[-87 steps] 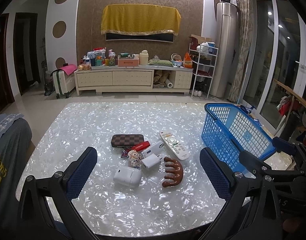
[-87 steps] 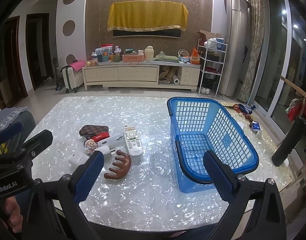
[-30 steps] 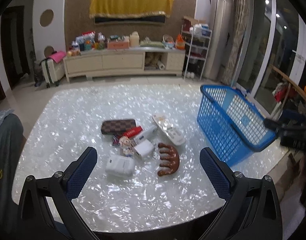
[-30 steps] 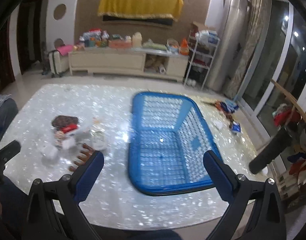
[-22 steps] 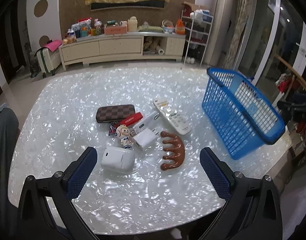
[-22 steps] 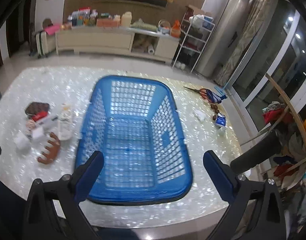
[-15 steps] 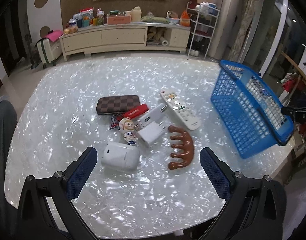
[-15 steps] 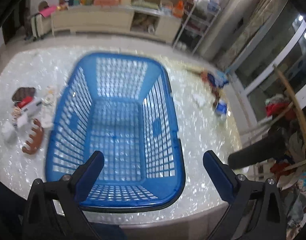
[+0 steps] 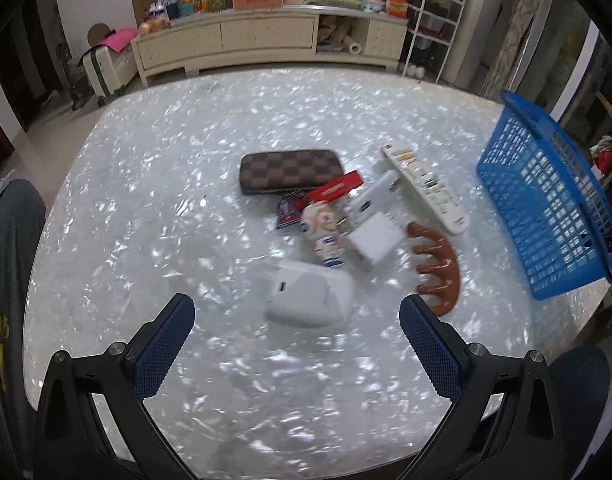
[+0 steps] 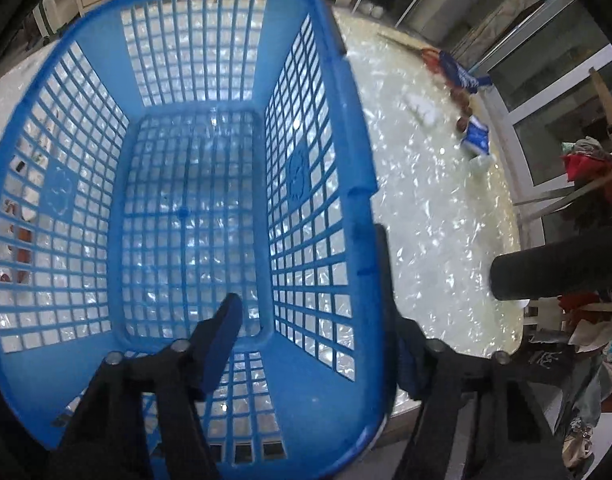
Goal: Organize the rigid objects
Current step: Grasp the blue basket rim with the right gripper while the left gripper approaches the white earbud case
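Two claws are shown over a pearly white counter (image 9: 146, 184). The left claw (image 9: 297, 322) is held wide open and empty just above a white case (image 9: 308, 300), beside which a figurine (image 9: 326, 236), white charger (image 9: 376, 240), brown comb-like massager (image 9: 436, 268), remote (image 9: 424, 188), red box (image 9: 336, 190) and checkered wallet (image 9: 292, 170) are clustered. The right claw (image 10: 312, 312) is seen closing astride the near right wall of the blue basket (image 10: 358, 152), one finger inside, one outside.
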Demonstrator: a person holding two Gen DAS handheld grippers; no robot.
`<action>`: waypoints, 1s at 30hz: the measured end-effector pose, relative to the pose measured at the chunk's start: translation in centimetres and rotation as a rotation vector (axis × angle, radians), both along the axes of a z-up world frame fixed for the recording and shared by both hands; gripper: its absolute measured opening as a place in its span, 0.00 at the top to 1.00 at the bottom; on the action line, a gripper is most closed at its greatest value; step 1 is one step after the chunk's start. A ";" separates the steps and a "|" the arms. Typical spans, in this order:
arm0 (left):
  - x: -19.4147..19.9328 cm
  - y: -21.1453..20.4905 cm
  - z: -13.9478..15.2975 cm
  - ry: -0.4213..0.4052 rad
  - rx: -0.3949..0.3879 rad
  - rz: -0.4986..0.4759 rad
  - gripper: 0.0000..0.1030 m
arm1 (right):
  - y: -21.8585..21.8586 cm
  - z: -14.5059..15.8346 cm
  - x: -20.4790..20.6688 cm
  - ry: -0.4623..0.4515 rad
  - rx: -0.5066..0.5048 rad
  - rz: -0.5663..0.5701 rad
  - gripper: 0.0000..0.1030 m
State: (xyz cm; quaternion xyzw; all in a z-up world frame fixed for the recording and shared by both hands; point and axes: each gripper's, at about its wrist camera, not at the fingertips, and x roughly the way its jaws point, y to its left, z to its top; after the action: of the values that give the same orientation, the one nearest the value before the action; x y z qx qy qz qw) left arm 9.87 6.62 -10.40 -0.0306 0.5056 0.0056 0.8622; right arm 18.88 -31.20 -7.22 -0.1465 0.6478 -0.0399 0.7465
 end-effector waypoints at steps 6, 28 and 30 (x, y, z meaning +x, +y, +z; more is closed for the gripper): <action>1.2 1.0 -1.5 0.069 -0.010 -0.056 0.00 | -1.1 -0.6 0.3 0.033 0.032 -0.017 0.60; 6.3 -0.3 -7.7 0.300 0.034 -0.227 0.00 | -2.9 -2.1 1.2 0.071 0.142 -0.029 0.83; 6.6 -0.2 -8.0 0.311 0.024 -0.223 0.00 | -3.0 -2.2 1.2 0.078 0.153 -0.055 0.84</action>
State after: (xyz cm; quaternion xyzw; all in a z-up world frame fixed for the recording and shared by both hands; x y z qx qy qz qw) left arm 16.43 6.46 -18.45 0.0370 0.6331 -0.0794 0.7691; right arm 20.11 -34.22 -9.39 -0.0729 0.6815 -0.0050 0.7282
